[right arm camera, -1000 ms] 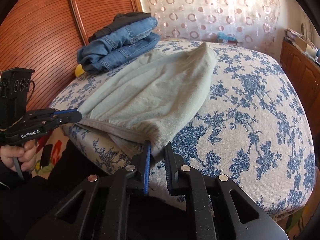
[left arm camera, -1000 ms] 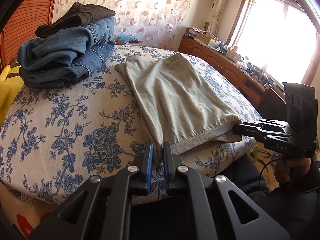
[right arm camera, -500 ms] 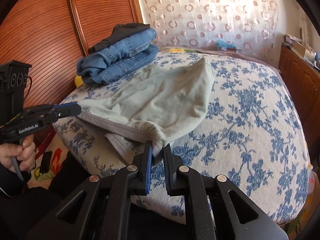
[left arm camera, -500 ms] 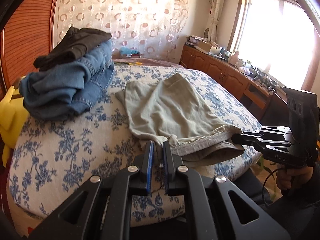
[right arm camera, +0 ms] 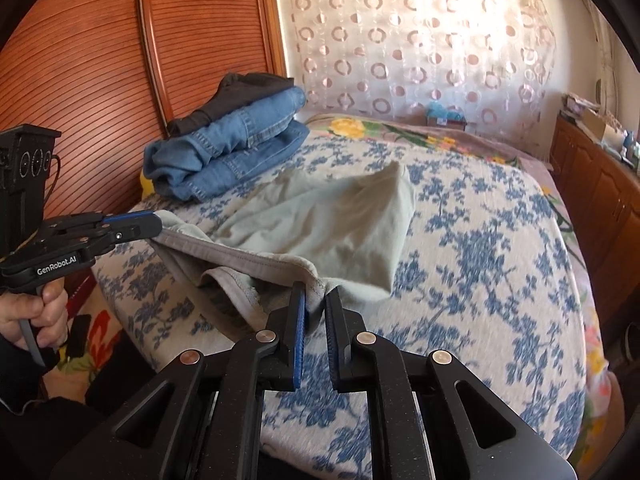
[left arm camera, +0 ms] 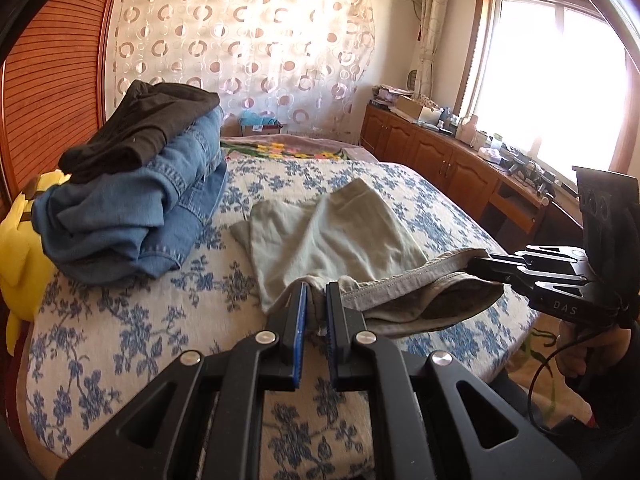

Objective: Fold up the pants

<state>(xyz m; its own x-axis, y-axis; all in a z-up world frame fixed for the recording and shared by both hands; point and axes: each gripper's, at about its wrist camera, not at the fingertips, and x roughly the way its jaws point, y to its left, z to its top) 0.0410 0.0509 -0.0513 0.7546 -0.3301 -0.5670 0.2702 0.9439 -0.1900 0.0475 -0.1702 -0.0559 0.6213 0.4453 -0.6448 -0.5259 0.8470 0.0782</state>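
Observation:
Pale grey-green pants (left arm camera: 332,236) lie on the blue-flowered bed (left arm camera: 120,344), also seen in the right wrist view (right arm camera: 328,216). My left gripper (left arm camera: 315,300) is shut on one corner of the near hem. My right gripper (right arm camera: 316,304) is shut on the other corner; it also shows at the right of the left wrist view (left arm camera: 476,262). The left gripper shows at the left of the right wrist view (right arm camera: 154,222). The hem hangs lifted between them above the bed, the far part resting on the bed.
A stack of folded blue jeans (left arm camera: 160,208) with a dark garment (left arm camera: 140,128) on top sits at the bed's far left by the wooden headboard (right arm camera: 100,60). A yellow toy (left arm camera: 20,240) lies beside it. Wooden cabinets (left arm camera: 440,160) run along the right under the window.
Both grippers have lifted the pants' near hem off the bed edge and carried it forward over the bed. The cloth now sags between them.

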